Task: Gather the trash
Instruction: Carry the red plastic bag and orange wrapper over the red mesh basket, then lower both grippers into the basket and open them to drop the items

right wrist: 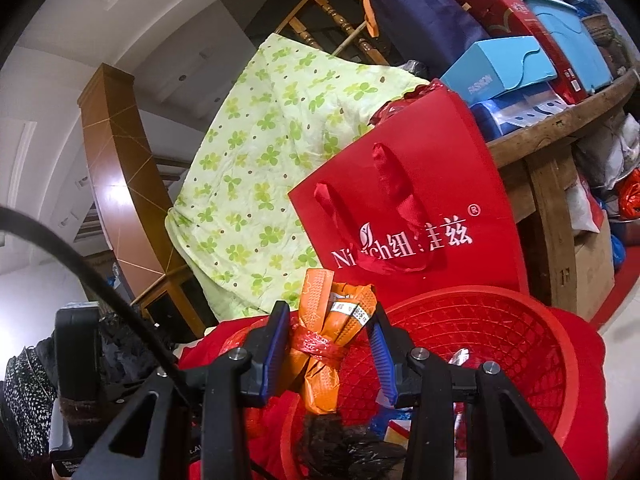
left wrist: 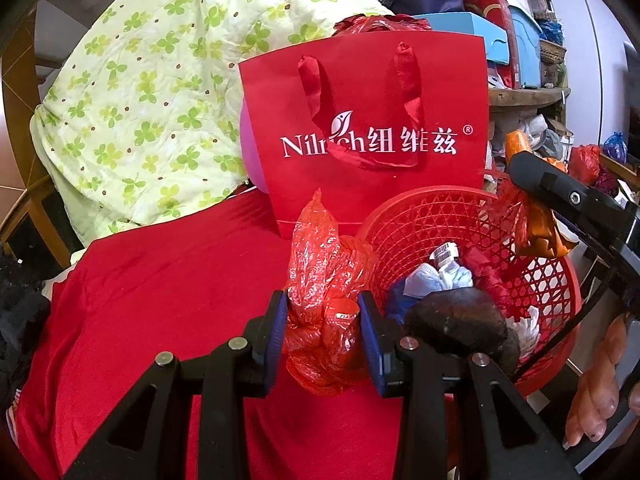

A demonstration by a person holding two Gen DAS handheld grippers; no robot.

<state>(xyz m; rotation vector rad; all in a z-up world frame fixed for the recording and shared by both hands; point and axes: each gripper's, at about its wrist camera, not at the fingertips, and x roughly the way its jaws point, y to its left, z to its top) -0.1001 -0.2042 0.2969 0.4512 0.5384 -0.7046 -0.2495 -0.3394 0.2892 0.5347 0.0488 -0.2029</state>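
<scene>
red mesh basket [left wrist: 472,216] already holds several scraps. left tool [left wrist: 324,340] is clamped on a crumpled red plastic bag [left wrist: 324,280] just beside the basket, right tool [right wrist: 328,352] clamped on an orange wrapper bundle [right wrist: 332,332] above the basket rim. both look left to drop.

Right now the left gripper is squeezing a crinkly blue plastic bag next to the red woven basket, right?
Not quite: the crinkly plastic bag is red, not blue. The left wrist view shows it pinched in the left gripper, next to the red woven basket.
</scene>
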